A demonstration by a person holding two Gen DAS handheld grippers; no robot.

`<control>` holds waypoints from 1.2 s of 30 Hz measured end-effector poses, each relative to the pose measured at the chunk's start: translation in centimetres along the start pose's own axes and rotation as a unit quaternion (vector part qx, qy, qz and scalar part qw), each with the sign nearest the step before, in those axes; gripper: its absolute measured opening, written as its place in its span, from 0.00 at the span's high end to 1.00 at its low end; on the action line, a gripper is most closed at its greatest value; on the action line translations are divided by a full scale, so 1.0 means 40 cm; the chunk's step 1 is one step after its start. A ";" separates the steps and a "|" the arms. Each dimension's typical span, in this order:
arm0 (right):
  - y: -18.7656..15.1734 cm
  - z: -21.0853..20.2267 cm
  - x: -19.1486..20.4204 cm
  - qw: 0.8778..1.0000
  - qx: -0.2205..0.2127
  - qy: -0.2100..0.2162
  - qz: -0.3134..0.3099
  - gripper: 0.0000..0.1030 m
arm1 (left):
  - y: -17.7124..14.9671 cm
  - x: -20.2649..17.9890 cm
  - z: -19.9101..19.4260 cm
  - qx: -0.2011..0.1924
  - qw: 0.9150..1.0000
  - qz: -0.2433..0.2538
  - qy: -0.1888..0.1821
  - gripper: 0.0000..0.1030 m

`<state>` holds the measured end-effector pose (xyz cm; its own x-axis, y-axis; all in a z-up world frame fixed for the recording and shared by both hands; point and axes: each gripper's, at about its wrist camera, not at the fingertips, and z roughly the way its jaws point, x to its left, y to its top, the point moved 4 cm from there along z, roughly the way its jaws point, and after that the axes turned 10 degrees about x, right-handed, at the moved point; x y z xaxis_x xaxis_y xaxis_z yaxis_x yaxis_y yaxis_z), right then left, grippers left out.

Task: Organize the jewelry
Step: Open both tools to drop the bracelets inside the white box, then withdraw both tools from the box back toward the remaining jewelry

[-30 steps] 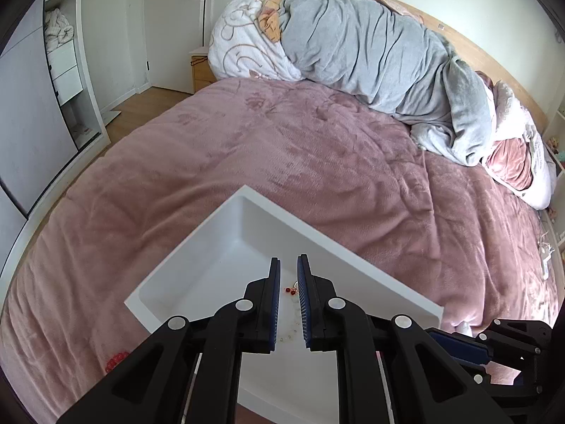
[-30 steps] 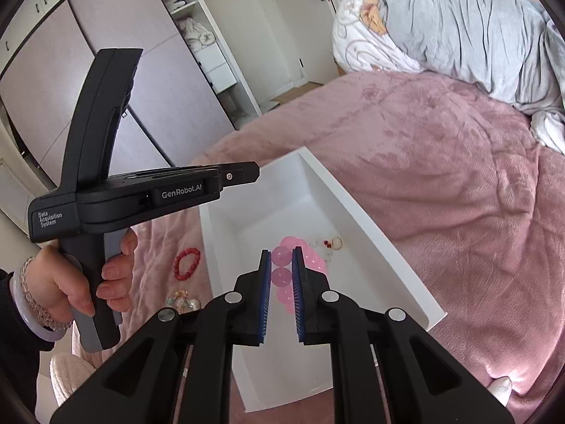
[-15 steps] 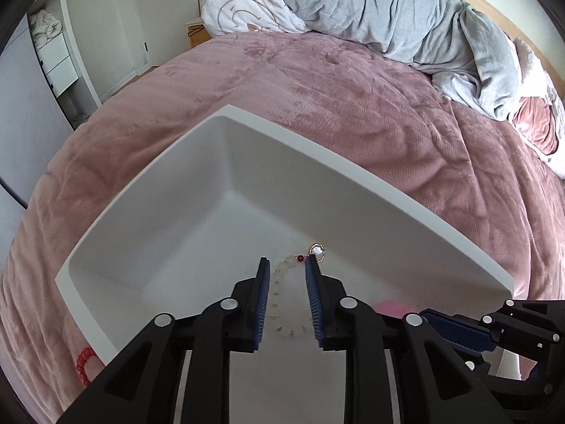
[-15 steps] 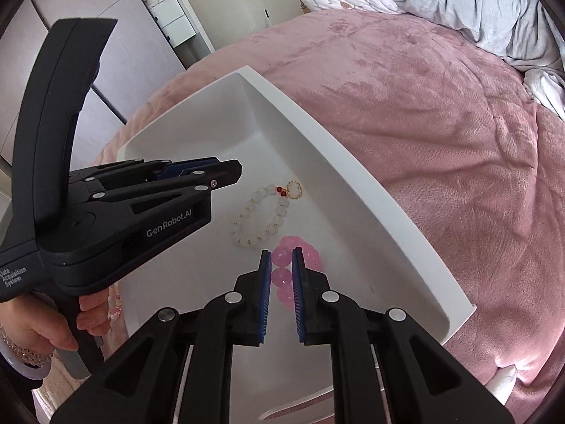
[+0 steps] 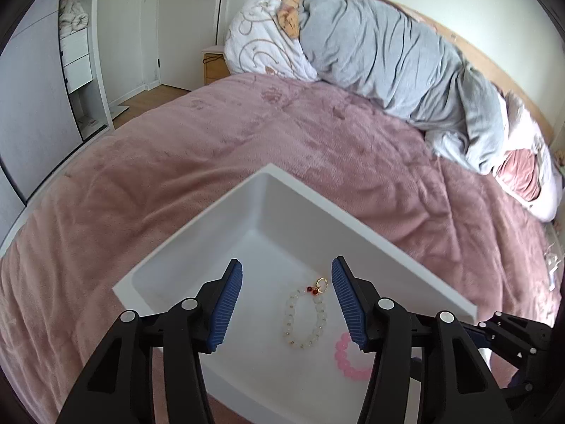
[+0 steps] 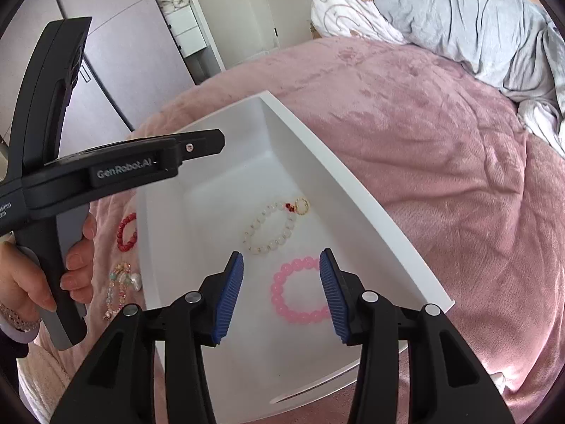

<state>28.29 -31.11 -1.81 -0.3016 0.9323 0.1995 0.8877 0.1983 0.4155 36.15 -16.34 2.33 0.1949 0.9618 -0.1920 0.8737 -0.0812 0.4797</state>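
Observation:
A white tray (image 5: 197, 258) (image 6: 353, 190) lies on the pink bedspread. On its floor rest a white bead bracelet (image 5: 305, 318) (image 6: 270, 228) with a gold ring charm and a pink bead bracelet (image 5: 348, 355) (image 6: 300, 295). My left gripper (image 5: 286, 304) hangs above the white bracelet, jaws opening, nothing between the pads. My right gripper (image 6: 280, 295) hovers over the pink bracelet, jaws opening too, holding nothing. A red bead bracelet (image 6: 127, 231) and a pastel charm bracelet (image 6: 122, 288) lie on the bedspread left of the tray.
A person's hand (image 6: 31, 275) holds the left gripper's handle at the left of the right wrist view. A rolled grey duvet (image 5: 406, 56) and a pillow (image 5: 265, 46) lie at the bed's far end. A wardrobe (image 5: 42, 70) and door (image 5: 190, 24) stand beyond.
Both grippers were shut on their bracelets, sank into the tray and opened. The white and pink bracelets now lie loose on the tray floor.

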 end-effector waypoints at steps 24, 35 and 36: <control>-0.110 -0.097 0.428 0.965 -0.051 0.060 -0.250 0.29 | -0.432 0.389 -0.335 -0.082 0.991 -0.059 0.093 0.11; -0.214 0.021 0.479 0.943 -0.002 0.029 -0.330 0.29 | -0.614 0.305 -0.234 -0.047 0.992 0.064 0.093 0.08; -0.221 0.032 0.483 0.942 0.001 0.025 -0.336 0.30 | -0.622 0.298 -0.225 -0.045 0.993 0.070 0.089 0.08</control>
<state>15.07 -14.47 -2.75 -0.8109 0.5815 -0.0660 0.4921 0.7385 0.4610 12.72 -0.48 -4.18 0.2224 0.9744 0.0332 0.7991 -0.2017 0.5663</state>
